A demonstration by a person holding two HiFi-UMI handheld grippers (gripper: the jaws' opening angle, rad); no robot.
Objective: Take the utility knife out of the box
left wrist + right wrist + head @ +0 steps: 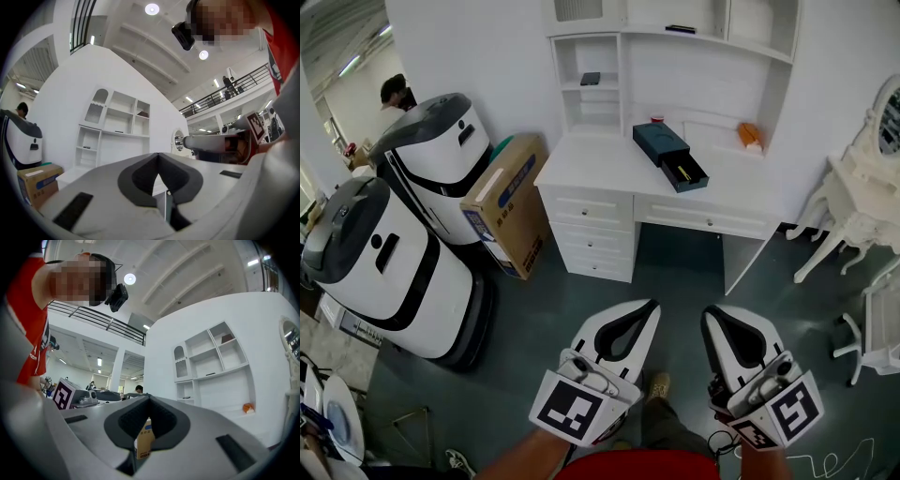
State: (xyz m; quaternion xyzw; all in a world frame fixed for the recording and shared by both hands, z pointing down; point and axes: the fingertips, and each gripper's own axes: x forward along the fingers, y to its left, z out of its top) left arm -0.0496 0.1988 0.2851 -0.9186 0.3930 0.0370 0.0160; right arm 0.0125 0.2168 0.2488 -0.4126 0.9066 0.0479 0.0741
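The left gripper point(649, 310) and the right gripper point(711, 316) are low in the head view, side by side and well apart from the white desk point(581, 169). Only a bit of each arm shows, because the bottom edge cuts them off. In the left gripper view, the left gripper's point(158, 157) jaws are pressed together at the tips with nothing between them. In the right gripper view, the right gripper's point(149, 399) jaws are also together and empty. A cardboard box point(144, 439) peeks through the little hole behind their tips, but it stands far off on the floor. On the desk sits a dark box point(660, 142) with its drawer point(685, 172) pulled out. A thin yellow and black thing point(682, 172) lies in the drawer. It is too small to tell for sure, but it looks like the utility knife. In both gripper views the big jaws cover the desk top, so the dark box is hidden there. A small orange thing point(750, 137) sits at the back of the desk, too blurry to name. Two big white machines point(394, 262) stand at the left, and a person point(394, 92) is partly hidden behind them.
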